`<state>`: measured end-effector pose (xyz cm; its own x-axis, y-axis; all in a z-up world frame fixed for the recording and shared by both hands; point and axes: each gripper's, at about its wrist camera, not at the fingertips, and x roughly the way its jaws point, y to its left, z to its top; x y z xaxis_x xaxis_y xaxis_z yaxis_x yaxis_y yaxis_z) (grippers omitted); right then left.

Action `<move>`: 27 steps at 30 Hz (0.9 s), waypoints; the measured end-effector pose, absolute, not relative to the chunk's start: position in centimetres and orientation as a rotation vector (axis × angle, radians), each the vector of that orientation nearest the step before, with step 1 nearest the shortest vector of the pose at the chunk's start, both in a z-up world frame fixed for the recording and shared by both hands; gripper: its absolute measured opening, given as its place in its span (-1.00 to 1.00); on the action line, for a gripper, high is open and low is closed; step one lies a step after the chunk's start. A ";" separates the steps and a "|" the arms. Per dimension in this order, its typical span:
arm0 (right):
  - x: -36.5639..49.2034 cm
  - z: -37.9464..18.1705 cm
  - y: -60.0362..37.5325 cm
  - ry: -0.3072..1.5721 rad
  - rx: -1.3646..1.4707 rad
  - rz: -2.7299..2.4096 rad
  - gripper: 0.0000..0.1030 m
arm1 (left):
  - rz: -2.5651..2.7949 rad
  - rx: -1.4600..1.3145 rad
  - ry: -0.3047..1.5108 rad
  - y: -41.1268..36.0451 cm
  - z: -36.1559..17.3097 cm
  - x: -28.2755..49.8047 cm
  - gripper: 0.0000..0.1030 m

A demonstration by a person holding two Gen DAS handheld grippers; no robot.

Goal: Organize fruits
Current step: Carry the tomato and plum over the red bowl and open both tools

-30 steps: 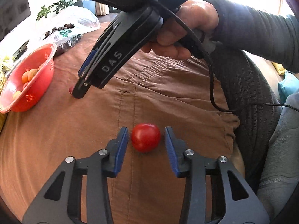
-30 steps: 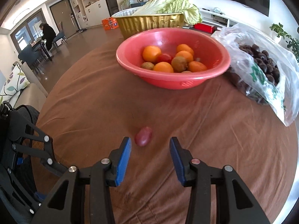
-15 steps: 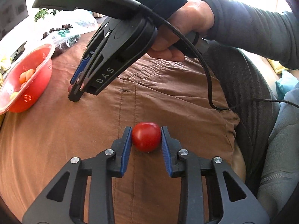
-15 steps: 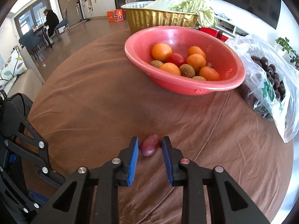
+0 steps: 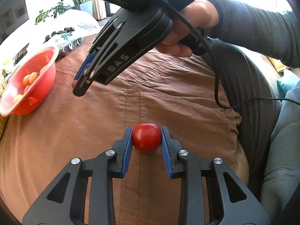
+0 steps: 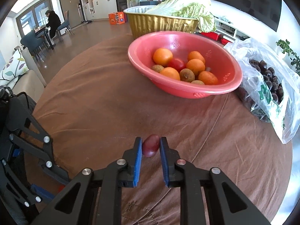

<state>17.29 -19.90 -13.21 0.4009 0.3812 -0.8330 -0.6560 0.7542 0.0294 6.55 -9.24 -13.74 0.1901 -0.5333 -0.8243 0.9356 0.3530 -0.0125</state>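
step: both grasps made | left gripper (image 5: 146,140) clamps tomato (image 5: 146,139) | right gripper (image 6: 150,147) clamps small dark-red fruit (image 6: 150,145) on the cloth | next: carry both to red basket (image 6: 221,90) at 1 o'clock

A glossy brown floor (image 6: 88,33) runs back to white cabinets (image 6: 99,5) and glass doors (image 6: 35,16) letting in daylight. A seated person (image 6: 53,23) occupies a dark chair (image 6: 31,41) at a table. A wall-mounted TV (image 6: 243,1) hangs above a low white console (image 6: 230,30).
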 end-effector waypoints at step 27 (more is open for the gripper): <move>25.0 -5.2 -22.5 0.816 -0.212 0.565 -0.60 | -0.698 0.365 0.715 -2.4 -4.5 21.5 -0.47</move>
<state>25.01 -22.53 -5.24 0.5478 0.3937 -0.7381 -0.5523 0.8329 0.0344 21.51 -2.39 -4.52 0.5458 -0.4550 -0.7036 0.6926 0.7176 0.0733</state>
